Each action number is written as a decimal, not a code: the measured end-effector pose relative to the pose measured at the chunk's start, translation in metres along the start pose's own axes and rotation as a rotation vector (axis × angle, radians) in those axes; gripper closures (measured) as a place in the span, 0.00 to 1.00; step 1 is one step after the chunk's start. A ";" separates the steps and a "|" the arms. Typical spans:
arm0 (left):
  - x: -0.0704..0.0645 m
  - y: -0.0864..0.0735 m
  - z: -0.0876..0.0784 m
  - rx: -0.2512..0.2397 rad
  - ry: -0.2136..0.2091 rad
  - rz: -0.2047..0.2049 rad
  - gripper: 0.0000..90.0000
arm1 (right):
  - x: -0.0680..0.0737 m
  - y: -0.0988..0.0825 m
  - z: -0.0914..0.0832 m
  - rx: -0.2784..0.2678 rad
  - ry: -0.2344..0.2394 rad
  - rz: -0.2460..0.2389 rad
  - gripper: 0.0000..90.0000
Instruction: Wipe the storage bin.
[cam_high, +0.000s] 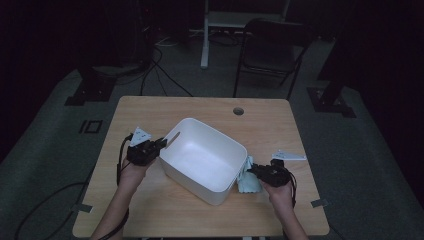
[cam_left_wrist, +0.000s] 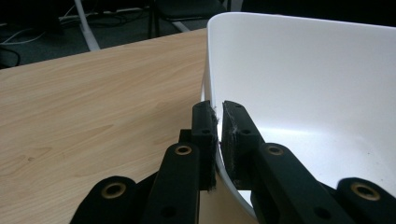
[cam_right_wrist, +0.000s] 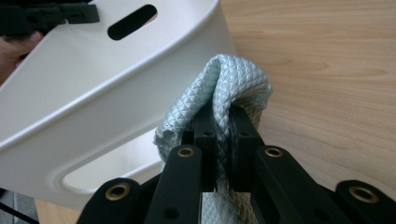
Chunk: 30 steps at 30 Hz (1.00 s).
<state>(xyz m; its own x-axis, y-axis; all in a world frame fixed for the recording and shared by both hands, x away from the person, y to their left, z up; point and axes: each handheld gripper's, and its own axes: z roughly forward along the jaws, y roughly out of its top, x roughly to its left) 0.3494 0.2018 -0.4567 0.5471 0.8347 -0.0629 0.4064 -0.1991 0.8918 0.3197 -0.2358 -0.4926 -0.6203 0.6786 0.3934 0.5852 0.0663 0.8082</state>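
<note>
A white plastic tub (cam_high: 215, 177) with slot handles stands tilted across the middle of the wooden table. My left gripper (cam_high: 161, 144) is shut on the tub's rim (cam_left_wrist: 215, 140) at its left end, one jaw outside the wall and one inside. My right gripper (cam_high: 251, 170) is at the tub's right end, shut on a fold of pale blue quilted cloth (cam_right_wrist: 236, 84). The cloth (cam_high: 247, 181) hangs against the tub's outer wall (cam_right_wrist: 93, 112) and reaches the tabletop.
The wooden table (cam_high: 150, 107) has a round cable hole (cam_high: 238, 111) near its far edge. A black folding chair (cam_high: 272, 52) and a white desk leg (cam_high: 204, 35) stand on the floor beyond. Cables run over the dark floor at left.
</note>
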 end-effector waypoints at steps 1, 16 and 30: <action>0.000 0.000 0.000 -0.001 -0.002 0.000 0.93 | -0.001 -0.001 0.001 0.003 0.000 0.002 0.94; -0.004 -0.001 -0.002 0.005 0.021 0.005 0.93 | -0.019 -0.019 0.024 0.096 -0.045 0.039 0.94; -0.016 -0.002 0.000 0.007 0.080 -0.004 0.94 | 0.000 -0.014 0.003 0.035 -0.001 0.021 0.94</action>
<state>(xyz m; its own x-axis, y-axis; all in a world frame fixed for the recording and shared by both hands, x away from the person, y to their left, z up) 0.3400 0.1892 -0.4569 0.4852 0.8739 -0.0296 0.4137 -0.1996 0.8883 0.3132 -0.2347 -0.5051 -0.6069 0.6808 0.4101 0.6165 0.0777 0.7835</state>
